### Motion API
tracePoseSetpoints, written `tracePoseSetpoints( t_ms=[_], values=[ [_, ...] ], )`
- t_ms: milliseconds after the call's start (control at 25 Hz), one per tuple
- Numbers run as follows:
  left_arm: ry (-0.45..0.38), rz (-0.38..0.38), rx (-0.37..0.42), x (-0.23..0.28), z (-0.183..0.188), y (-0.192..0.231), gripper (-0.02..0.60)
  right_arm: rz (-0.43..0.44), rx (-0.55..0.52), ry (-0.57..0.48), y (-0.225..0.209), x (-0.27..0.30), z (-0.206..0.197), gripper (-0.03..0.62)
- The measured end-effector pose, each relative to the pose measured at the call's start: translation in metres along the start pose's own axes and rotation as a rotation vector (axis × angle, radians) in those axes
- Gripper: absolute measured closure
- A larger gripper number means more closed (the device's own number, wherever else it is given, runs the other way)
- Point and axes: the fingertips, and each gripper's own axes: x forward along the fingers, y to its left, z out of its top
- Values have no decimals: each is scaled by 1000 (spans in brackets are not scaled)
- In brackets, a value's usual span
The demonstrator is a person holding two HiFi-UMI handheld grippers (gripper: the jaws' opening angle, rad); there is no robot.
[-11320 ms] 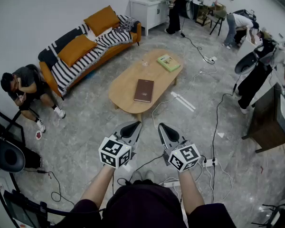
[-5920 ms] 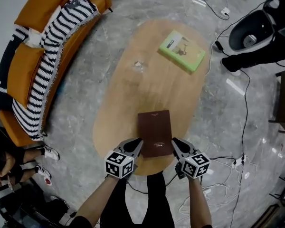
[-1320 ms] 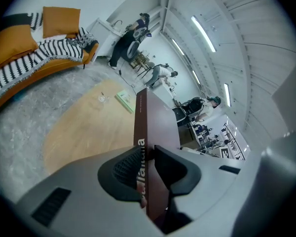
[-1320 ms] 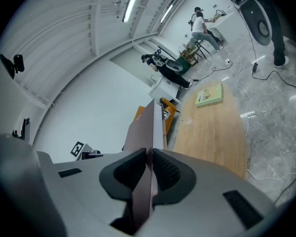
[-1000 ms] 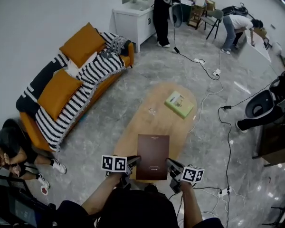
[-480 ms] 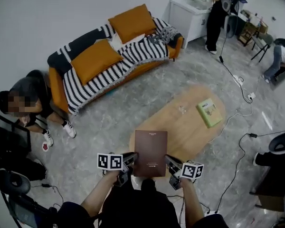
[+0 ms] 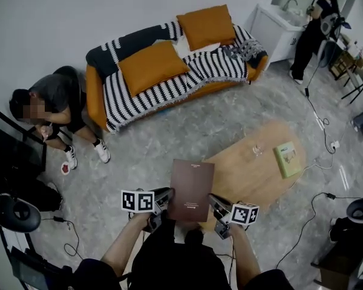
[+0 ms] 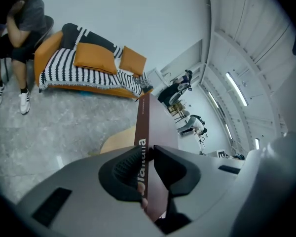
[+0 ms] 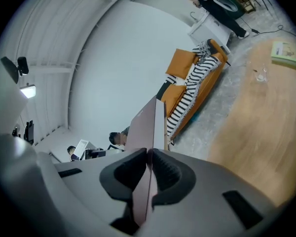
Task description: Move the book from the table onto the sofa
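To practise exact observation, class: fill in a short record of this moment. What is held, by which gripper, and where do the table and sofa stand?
held object: brown book, in the air, clear of the table
left gripper: on the book's left edge, jaws closing on it
right gripper: clamped on the book's right edge
table: oval, wooden, to the right in the head view; a green book lies on it
sofa: orange, under a striped throw, by the wall; book not yet there
bystander: person seated at the sofa's left end

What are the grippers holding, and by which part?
The brown book: the left gripper, its jaws closing, grips the spine edge near the bottom; the right gripper grips the opposite edge near the bottom.
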Motion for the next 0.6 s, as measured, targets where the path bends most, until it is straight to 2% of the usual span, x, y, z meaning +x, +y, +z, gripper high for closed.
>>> tracePoseSetpoints(
  t_ms=[360, 600],
  values=[
    [51, -65, 78, -24, 97, 58, 502, -40, 33, -68, 28, 96, 30, 539],
    [39, -94, 96, -35, 145, 75, 503, -40, 44, -102, 45, 134, 49, 539]
  ],
)
